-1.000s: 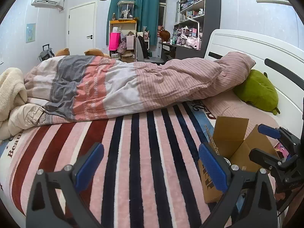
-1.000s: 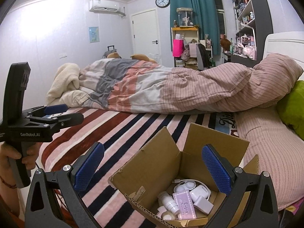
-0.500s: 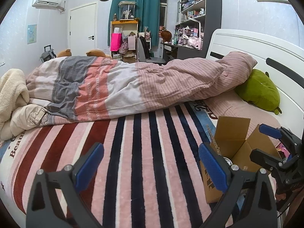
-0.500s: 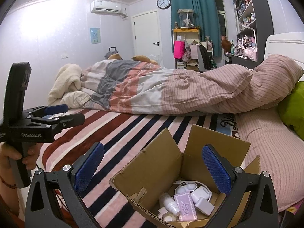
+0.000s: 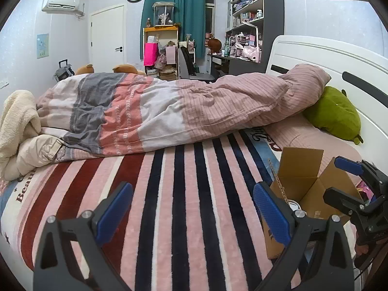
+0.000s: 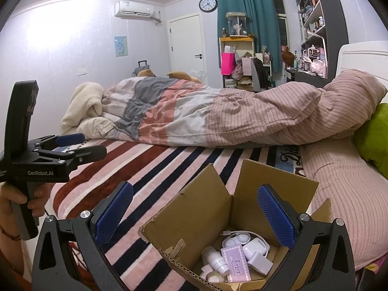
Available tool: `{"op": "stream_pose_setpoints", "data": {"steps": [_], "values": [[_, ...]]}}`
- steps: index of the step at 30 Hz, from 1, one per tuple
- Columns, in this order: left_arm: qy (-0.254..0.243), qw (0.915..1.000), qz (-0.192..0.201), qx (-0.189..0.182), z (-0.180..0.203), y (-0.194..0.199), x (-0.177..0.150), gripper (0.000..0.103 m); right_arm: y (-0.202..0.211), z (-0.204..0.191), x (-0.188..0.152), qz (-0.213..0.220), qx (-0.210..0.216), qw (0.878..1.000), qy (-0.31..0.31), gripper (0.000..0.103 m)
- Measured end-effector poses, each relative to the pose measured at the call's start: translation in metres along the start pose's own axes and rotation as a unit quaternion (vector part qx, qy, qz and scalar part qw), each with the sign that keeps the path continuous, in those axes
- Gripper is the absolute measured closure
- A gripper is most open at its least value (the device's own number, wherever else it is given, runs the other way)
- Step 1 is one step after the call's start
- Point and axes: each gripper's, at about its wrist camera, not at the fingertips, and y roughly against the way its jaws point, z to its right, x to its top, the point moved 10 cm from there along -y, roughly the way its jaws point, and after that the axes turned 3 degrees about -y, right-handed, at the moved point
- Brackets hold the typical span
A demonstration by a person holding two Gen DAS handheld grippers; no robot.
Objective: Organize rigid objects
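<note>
On the striped bed (image 5: 194, 206) nothing is laid out yet: at five o'clock the cardboard box (image 6: 232, 218) holds every small item, while the left gripper (image 5: 191, 208) and right gripper (image 6: 194, 213) both gape wide, empty.

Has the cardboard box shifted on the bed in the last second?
No. In the right wrist view the cardboard box sits on the same dark stripes of the blanket as before; only the camera drifted slightly.

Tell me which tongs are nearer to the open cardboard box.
The right tongs: they hover open right over the cardboard box. The left tongs hang open beside it over the striped blanket.
</note>
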Motion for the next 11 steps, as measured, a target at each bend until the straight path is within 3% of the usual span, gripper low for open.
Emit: {"op": "stream_pose_setpoints", "data": {"steps": [11], "values": [[-0.001, 1.0000, -0.001, 0.001, -0.0042, -0.0008, -0.0006, 0.004, 0.0004, 0.0002, -0.0022, -0.001, -0.002, 1.000, -0.001, 0.000]]}}
